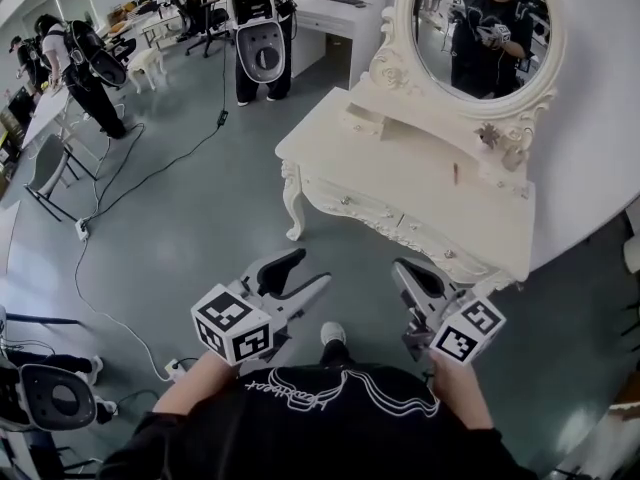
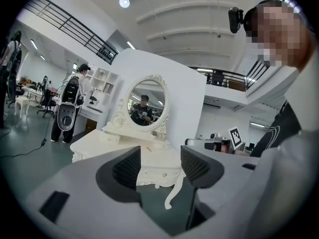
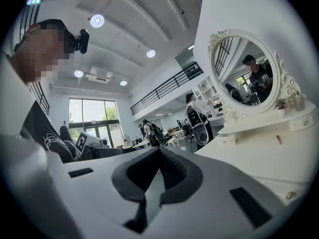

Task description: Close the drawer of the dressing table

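The white dressing table [image 1: 420, 183] with its oval mirror [image 1: 478, 28] stands ahead and to the right. Its drawer front [image 1: 385, 211] carries small knobs and looks flush with the table's front; it also shows in the left gripper view as the drawer front [image 2: 158, 174]. My left gripper [image 1: 310, 271] hangs over the floor short of the table, jaws open and empty, and the left gripper [image 2: 160, 166] frames the table between its pads. My right gripper [image 1: 398, 265] is just below the table's front corner, apart from it. The right gripper [image 3: 159, 157] is shut on nothing.
A small reddish stick [image 1: 455, 173] lies on the tabletop. Cables [image 1: 120, 168] and a power strip [image 1: 175, 369] lie on the grey floor at left. People with backpack rigs [image 1: 255, 28] stand far back. A white wall [image 1: 600, 118] backs the table. My shoe [image 1: 333, 333] is below.
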